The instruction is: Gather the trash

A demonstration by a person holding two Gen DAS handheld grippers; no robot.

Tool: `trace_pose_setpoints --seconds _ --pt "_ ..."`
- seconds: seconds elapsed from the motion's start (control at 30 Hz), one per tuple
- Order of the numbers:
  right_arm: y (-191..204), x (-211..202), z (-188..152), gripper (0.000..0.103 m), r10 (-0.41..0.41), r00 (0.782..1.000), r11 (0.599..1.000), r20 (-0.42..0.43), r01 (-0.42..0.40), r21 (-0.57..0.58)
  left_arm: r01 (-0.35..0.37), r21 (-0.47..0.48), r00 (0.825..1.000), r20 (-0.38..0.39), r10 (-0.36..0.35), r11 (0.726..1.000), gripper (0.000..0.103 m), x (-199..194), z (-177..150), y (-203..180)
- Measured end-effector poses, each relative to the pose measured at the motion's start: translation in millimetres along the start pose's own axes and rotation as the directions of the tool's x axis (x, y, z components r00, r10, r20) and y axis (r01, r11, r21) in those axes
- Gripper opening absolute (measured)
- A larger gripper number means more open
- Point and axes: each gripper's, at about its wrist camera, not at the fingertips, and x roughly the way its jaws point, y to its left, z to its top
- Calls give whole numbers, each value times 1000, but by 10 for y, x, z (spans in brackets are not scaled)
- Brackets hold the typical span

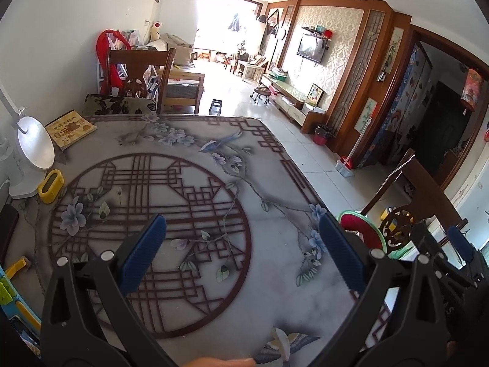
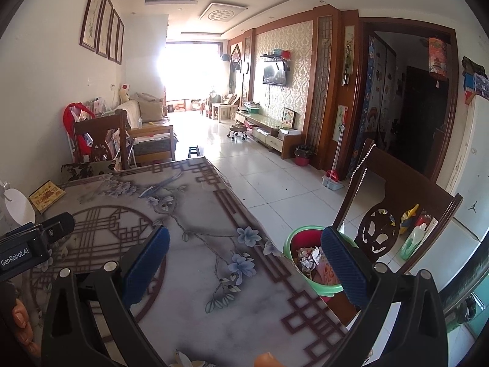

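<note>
A green-rimmed red trash bin (image 2: pixel 308 261) stands on the floor by the table's right edge, holding crumpled wrappers (image 2: pixel 310 260). It also shows in the left wrist view (image 1: pixel 362 229), behind the right finger. My left gripper (image 1: pixel 241 241) is open and empty above the patterned table (image 1: pixel 189 189). My right gripper (image 2: pixel 244 253) is open and empty over the table's right edge (image 2: pixel 214 244), its right finger in front of the bin. A small pale scrap (image 1: pixel 282 341) lies at the table's near edge.
A white desk lamp (image 1: pixel 30 150), a yellow holder (image 1: pixel 50 185) and a book (image 1: pixel 70 128) sit at the table's left. Wooden chairs stand at the far side (image 1: pixel 137 79) and to the right (image 2: pixel 394 211). The tiled floor (image 2: pixel 275 183) stretches beyond.
</note>
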Motion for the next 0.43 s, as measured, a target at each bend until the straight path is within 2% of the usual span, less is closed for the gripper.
trace_pose_setpoints --seconds 0.2,0.43 --pt "19 71 -25 96 13 1000 1000 -22 -13 -9 -12 22 1000 -2 12 1000 98 35 -6 -28" --pt "97 248 -60 96 41 997 999 -66 -43 -27 -39 -48 997 -68 36 998 98 237 -13 153"
